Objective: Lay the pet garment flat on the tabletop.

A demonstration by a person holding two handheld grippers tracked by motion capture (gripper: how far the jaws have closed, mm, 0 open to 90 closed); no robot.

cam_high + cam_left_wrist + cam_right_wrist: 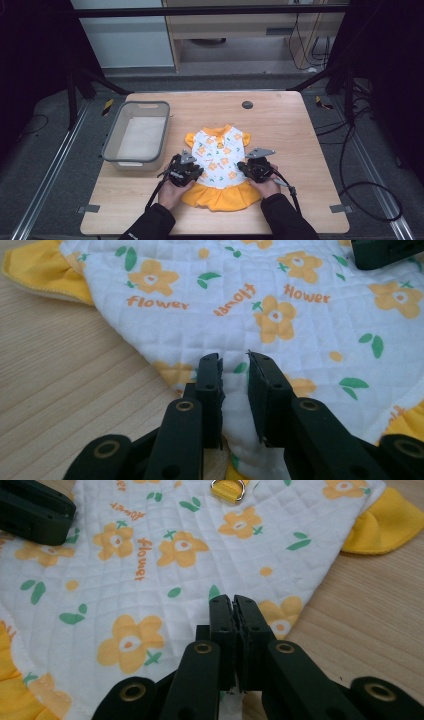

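A small dress (220, 155) lies flat on the wooden table (300, 130), with a white quilted top printed with yellow flowers and a yellow skirt toward the person. My left gripper (196, 169) is at the dress's left waist edge. In the left gripper view its jaws (234, 360) stand a little open, with the white cloth (275, 300) running into the gap. My right gripper (246, 168) is at the right waist edge. In the right gripper view its jaws (233, 600) are pressed shut on the edge of the dress (150, 555).
A grey plastic bin (112, 135) stands at the table's left, just beyond the left gripper. A small black disc (247, 105) sits near the far edge. A yellow loop with a metal ring (228, 489) sits on the dress's back. Bare wood lies to the right.
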